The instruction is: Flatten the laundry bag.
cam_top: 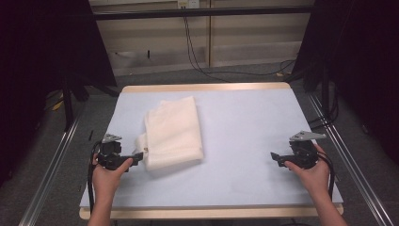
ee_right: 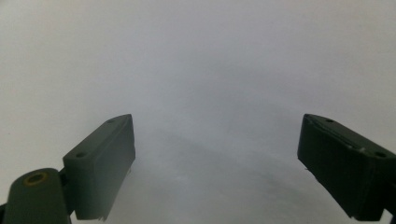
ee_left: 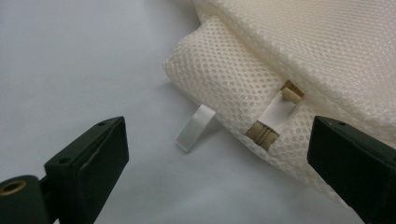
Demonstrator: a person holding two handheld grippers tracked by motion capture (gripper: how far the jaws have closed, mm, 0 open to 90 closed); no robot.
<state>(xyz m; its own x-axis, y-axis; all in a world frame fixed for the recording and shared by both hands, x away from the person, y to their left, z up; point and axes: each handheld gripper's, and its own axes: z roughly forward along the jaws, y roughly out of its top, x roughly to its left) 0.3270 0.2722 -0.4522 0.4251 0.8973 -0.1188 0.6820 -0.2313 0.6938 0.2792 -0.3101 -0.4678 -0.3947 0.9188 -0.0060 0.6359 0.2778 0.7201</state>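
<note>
The left gripper [cam_top: 137, 157] sits at the near left part of the table [cam_top: 244, 141], its jaws spread wide and holding nothing, its tips pointed at the near left corner of a folded cream mesh bag [cam_top: 173, 132]. In the left gripper view that corner lies between and just beyond the two black jaws: the mesh corner [ee_left: 219, 79] is rounded and doubled over, a white ribbon tab [ee_left: 195, 128] sticks out from under it onto the pale cover, and a beige zipper end [ee_left: 264, 135] with a white pull strip shows through a gap in the netting. Neither jaw touches the fabric yet, as far as this angle lets me judge.

The bag itself rests left of the table's centre, lying flat as a neat oblong that runs away from the person, with nothing on or around it.

Further right, the cover is bare. The right gripper [cam_top: 274, 156] is held low near the right edge, well apart from the bag, jaws likewise apart and empty; its own view looks onto plain white surface.

Judging from this, the work on the bag is barely begun: the bag is zipped or folded and ungrasped, the left gripper is lined up for a first pinch at the corner or tab, and the closing, lifting and whatever handling comes after all remain to be done
</note>
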